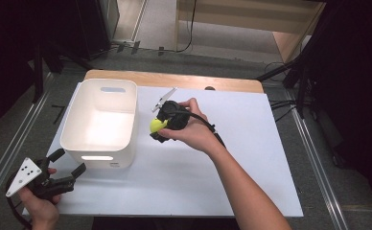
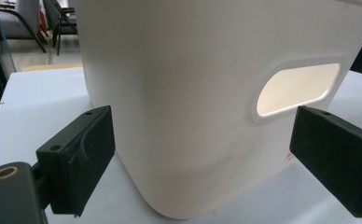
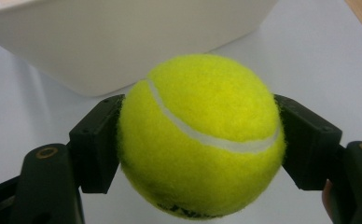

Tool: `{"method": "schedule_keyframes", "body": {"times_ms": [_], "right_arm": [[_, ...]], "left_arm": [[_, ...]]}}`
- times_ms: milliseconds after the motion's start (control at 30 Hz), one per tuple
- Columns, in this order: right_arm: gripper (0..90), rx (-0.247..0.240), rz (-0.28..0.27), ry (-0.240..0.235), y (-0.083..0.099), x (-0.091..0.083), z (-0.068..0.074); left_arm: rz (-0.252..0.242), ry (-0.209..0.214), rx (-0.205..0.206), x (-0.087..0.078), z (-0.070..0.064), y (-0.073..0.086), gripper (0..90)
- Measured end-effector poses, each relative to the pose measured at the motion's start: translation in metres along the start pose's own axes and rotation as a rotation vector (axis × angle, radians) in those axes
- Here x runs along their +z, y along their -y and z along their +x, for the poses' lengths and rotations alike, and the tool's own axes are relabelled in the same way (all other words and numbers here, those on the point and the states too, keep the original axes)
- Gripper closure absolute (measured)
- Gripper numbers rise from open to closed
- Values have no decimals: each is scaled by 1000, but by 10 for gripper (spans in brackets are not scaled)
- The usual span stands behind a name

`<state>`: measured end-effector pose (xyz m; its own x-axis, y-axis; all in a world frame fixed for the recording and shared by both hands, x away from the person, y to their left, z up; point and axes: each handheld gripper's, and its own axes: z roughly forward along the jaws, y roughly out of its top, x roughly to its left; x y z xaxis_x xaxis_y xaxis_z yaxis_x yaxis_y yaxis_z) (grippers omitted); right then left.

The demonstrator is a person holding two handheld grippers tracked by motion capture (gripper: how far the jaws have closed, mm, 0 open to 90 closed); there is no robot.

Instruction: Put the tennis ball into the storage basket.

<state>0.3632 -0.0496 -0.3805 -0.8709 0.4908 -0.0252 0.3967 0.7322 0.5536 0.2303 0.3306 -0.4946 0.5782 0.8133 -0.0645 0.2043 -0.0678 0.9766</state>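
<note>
A white worktop lies over a wooden table, whose bare wood shows along the far edge. A white plastic bin with rounded corners stands on the worktop's left half, reaching from near the far edge towards the near left corner. It has an oval handle slot cut into its near wall and another in its far wall.

The person's right hand reaches in from the near edge to about the middle of the worktop, just right of the bin. It holds the right gripper, which points left towards the bin's right wall. The right gripper's jaws are pinching a yellow-green tennis ball, one black pad pressed on each side of it. In the right gripper view the ball is lifted off the white surface, with the bin's wall close behind it. The ball is outside the bin, beside its right wall.

The person's left hand is at the near left corner of the worktop, holding the left gripper. Its jaws are spread wide apart with nothing between the pads, and they point at the bin's near wall from a short way off. In the left gripper view, the bin's near left corner fills the gap between the two black pads.
</note>
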Motion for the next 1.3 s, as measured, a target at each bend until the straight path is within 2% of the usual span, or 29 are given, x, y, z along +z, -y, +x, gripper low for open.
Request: {"method": "schedule_keyframes", "body": {"times_ms": [33,167,200,567,900,1300], "right_arm": [[233,13,3,1,-1,0,1],[232,-6,-10,-3,-7,1,2],[233,11,0,-7,-8,0,4],[233,-32,-22,-20,-24,-5,7],[232,-31,-32,-25,-34,-11,10],[232,-67,-56,-35,-49,-18,15]], "left_arm": [[2,-2,0,0,0,0,72],[2,-4,3,0,0,0,72],[1,-3,3,0,-1,0,72],[1,-2,2,1,0,0,72],[1,-2,2,0,-1,0,72],[3,-1,3,1,-1,0,72]]}}
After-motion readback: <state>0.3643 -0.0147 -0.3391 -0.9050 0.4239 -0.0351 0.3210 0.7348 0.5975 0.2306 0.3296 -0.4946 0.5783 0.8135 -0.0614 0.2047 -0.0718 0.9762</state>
